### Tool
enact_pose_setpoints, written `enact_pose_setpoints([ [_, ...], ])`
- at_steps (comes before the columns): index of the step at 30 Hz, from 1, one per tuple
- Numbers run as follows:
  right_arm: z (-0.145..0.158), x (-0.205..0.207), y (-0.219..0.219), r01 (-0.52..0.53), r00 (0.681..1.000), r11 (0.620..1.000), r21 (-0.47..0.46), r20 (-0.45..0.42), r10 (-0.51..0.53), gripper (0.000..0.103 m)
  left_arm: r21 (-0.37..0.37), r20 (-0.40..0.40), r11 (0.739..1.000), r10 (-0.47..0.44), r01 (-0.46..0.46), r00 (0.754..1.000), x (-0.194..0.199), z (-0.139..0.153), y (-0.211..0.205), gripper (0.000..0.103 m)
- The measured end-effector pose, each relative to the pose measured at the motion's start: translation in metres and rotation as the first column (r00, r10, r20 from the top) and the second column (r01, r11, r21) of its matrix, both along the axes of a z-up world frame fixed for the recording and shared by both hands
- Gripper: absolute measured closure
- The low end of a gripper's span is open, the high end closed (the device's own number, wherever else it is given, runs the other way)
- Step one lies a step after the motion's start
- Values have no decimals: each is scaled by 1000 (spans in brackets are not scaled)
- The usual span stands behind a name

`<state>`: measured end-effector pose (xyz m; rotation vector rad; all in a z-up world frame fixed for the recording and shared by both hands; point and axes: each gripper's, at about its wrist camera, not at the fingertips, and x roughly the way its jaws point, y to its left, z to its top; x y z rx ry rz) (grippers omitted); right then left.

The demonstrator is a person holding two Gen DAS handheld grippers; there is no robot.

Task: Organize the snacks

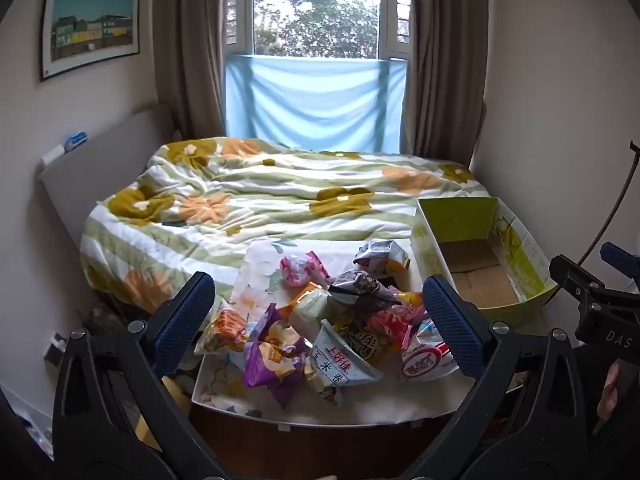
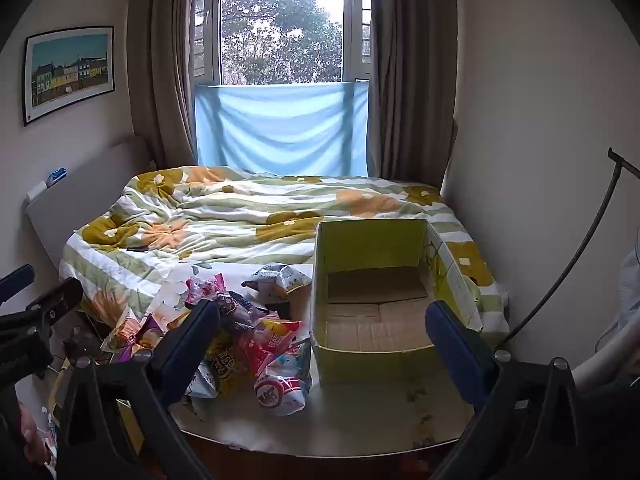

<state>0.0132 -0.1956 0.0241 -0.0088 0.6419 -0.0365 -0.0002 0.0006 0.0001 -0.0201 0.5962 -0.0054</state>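
A heap of snack bags (image 1: 332,320) lies on the near end of the bed, with a purple bag (image 1: 272,356) at its front left and a red-and-white bag (image 1: 426,362) at its front right. The heap also shows in the right wrist view (image 2: 256,336). An empty green cardboard box (image 1: 480,252) stands to the right of the heap; it shows in the right wrist view too (image 2: 380,292). My left gripper (image 1: 320,320) is open and empty, hovering before the heap. My right gripper (image 2: 324,344) is open and empty, facing the box's near left corner.
A floral quilt (image 1: 260,200) covers the bed up to the window. A headboard (image 1: 100,168) runs along the left wall. A wall stands close on the right, with a dark cable (image 2: 568,264) hanging there. The bed's front edge (image 1: 312,420) is just below the snacks.
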Motion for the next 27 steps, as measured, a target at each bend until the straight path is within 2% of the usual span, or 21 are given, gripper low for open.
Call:
enact_pose_setpoints([
  [12, 5, 4, 2, 5, 1000, 1000, 6, 17, -5, 1, 37, 0, 999, 11, -11, 1000, 6, 0, -4, 0],
  [27, 1, 2, 6, 10, 1000, 1000, 10, 21, -10, 1, 31, 3, 999, 8, -8, 1000, 5, 2, 1, 0],
])
